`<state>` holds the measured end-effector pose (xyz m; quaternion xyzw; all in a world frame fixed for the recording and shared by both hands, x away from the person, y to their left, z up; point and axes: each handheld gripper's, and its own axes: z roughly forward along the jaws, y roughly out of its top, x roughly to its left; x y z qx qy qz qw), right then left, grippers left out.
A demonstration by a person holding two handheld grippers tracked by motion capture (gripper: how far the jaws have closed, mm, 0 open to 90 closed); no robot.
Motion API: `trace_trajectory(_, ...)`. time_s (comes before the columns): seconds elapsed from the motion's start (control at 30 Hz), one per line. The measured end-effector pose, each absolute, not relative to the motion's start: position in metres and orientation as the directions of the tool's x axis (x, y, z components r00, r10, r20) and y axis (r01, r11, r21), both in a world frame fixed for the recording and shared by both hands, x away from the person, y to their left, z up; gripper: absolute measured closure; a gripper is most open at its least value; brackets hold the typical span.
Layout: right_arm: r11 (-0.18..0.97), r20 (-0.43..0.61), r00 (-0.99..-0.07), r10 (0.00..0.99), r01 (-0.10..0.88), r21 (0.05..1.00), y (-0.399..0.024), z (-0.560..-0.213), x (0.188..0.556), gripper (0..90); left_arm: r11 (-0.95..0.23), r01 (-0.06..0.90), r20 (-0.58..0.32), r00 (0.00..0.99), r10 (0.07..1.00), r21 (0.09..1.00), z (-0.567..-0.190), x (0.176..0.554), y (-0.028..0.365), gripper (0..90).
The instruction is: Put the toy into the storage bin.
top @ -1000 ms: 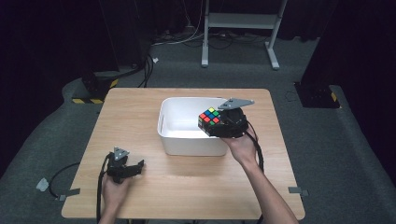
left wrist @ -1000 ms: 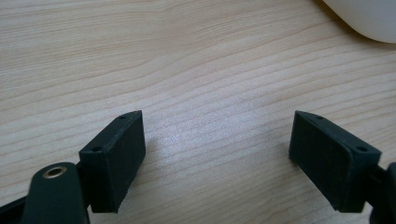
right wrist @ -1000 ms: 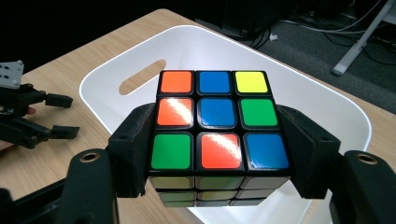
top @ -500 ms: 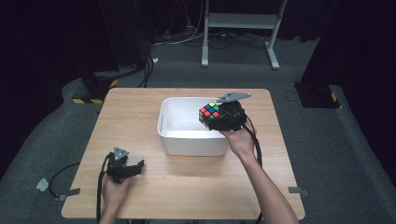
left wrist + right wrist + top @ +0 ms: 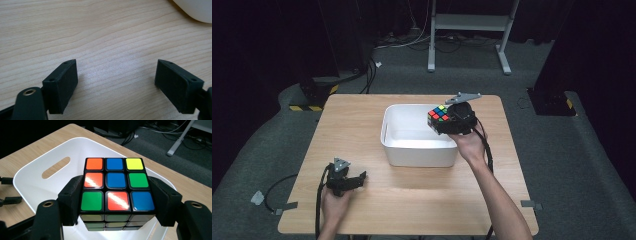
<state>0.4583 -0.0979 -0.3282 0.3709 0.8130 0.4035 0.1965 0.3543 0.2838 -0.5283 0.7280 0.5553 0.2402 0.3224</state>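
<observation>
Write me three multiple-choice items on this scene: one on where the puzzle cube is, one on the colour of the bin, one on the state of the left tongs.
1. Where is the puzzle cube?
A. Flat on the table beside the bin
B. Held in the right tongs above the bin
C. On the floor behind the table

2. What colour is the bin?
A. White
B. Blue
C. Black

3. What state are the left tongs in?
A. Shut on the cube
B. Shut on nothing
C. Open, with nothing between them

Answers:
1 B, the right gripper view shows both jaws pressed on the cube's sides with the bin below.
2 A, its walls and rim are white in the high view.
3 C, the left gripper view shows the jaws wide apart over the bare wooden table.
</observation>
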Motion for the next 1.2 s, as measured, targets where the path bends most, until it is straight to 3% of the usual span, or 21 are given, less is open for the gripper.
trace_trajectory(1.2, 0.362, 0.006, -0.561, 0.828, 0.542, 0.759, -0.119, -0.344, 0.493, 34.1, -0.175, 0.653, -0.009, 0.268, 0.964, 0.737, -0.528, 0.355, 0.284, 18.5)
